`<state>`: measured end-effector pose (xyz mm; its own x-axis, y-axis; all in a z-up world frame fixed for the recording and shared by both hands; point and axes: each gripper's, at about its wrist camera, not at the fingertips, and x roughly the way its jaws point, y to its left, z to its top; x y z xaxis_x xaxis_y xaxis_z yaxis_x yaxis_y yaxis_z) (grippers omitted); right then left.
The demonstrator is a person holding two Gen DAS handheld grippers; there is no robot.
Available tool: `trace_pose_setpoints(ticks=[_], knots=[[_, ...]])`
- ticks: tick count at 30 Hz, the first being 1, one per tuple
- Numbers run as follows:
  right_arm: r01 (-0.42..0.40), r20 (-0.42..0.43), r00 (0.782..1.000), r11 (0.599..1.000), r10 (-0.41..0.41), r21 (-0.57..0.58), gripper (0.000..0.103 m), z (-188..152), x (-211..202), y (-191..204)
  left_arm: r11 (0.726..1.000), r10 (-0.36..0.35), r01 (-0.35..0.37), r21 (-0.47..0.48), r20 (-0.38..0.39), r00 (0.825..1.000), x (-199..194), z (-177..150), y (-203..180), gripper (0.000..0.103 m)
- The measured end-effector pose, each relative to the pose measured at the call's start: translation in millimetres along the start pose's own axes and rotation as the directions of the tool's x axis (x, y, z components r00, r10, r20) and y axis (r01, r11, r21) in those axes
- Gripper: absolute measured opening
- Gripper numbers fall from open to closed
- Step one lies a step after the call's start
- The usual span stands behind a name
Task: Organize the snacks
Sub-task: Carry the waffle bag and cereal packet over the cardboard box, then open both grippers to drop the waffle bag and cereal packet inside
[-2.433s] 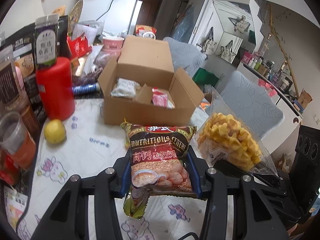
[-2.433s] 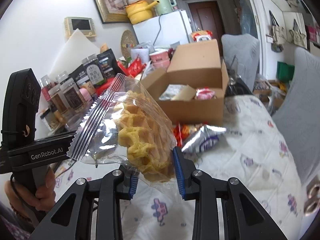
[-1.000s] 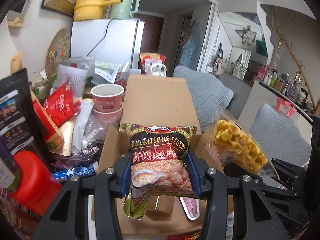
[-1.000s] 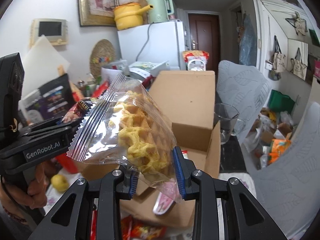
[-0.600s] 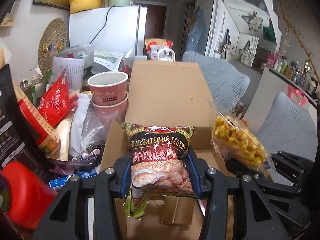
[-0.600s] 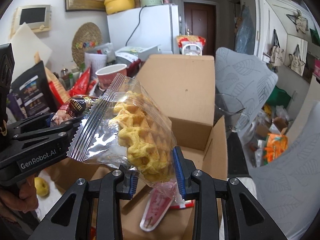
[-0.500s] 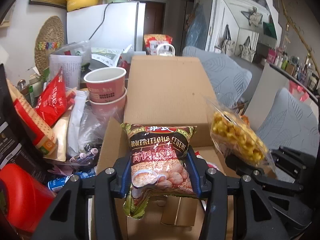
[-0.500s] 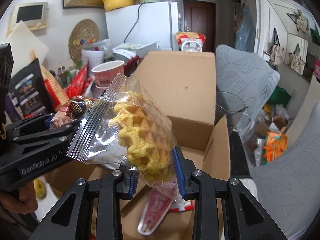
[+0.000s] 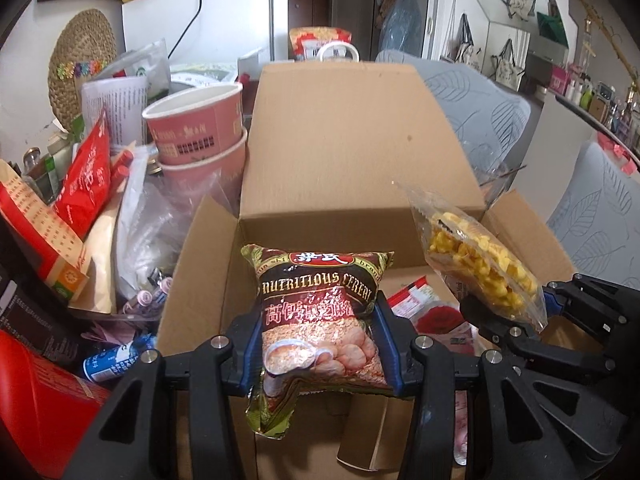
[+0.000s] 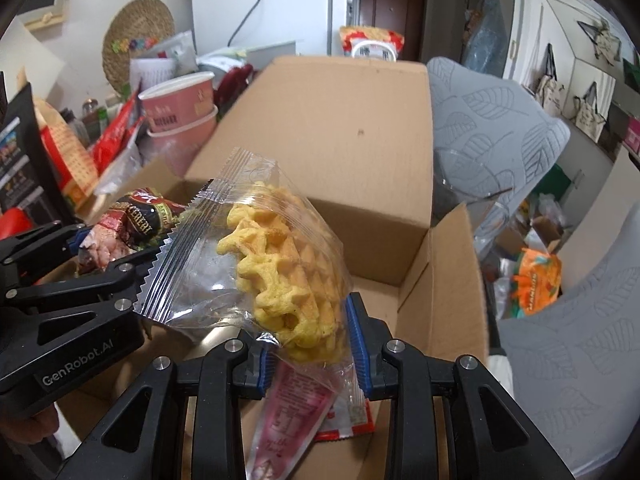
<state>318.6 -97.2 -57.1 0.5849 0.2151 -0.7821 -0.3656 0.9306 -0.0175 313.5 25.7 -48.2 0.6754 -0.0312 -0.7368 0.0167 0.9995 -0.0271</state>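
My left gripper (image 9: 318,350) is shut on a brown "Nutritious Cereal" bag (image 9: 316,324) and holds it above the open cardboard box (image 9: 352,152). My right gripper (image 10: 312,346) is shut on a clear bag of yellow waffles (image 10: 280,268), also above the box (image 10: 344,140). The waffle bag (image 9: 480,268) and right gripper (image 9: 516,320) show at the right of the left wrist view. The cereal bag (image 10: 132,228) and left gripper (image 10: 96,256) show at the left of the right wrist view. Red and pink snack packs (image 10: 304,400) lie inside the box.
Stacked pink paper cups (image 9: 200,128), red snack bags (image 9: 86,176) and a red canister (image 9: 36,400) crowd the table left of the box. A white fridge (image 9: 208,20) stands behind. A grey leaf-patterned chair (image 10: 488,116) is at the right, with an orange bag (image 10: 536,280) below.
Both grippers have moved forward from the table in front of the box to above its opening, each keeping its bag. The box now fills the view.
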Motion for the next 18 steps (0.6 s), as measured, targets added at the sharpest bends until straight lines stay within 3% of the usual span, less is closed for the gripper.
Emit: trace_pose_setpoints(ticks=[8, 13, 18], knots=[[0.000, -0.077, 0.997, 1.000, 0.000, -0.003, 0.031, 2, 10, -1, 0.999, 0.038, -0.037, 0.013, -0.055, 0.998, 9, 1, -1, 0.047], [0.003, -0.089, 0.996, 1.000, -0.004, -0.012, 0.044, 2, 12, 2, 0.999, 0.045, -0.043, 0.015, -0.110, 0.993, 18, 1, -2, 0.048], [0.000, -0.092, 0.996, 1.000, -0.002, -0.022, 0.045, -1, 9, 4, 0.997, 0.075, -0.072, 0.034, -0.118, 0.990, 17, 0, -5, 0.056]])
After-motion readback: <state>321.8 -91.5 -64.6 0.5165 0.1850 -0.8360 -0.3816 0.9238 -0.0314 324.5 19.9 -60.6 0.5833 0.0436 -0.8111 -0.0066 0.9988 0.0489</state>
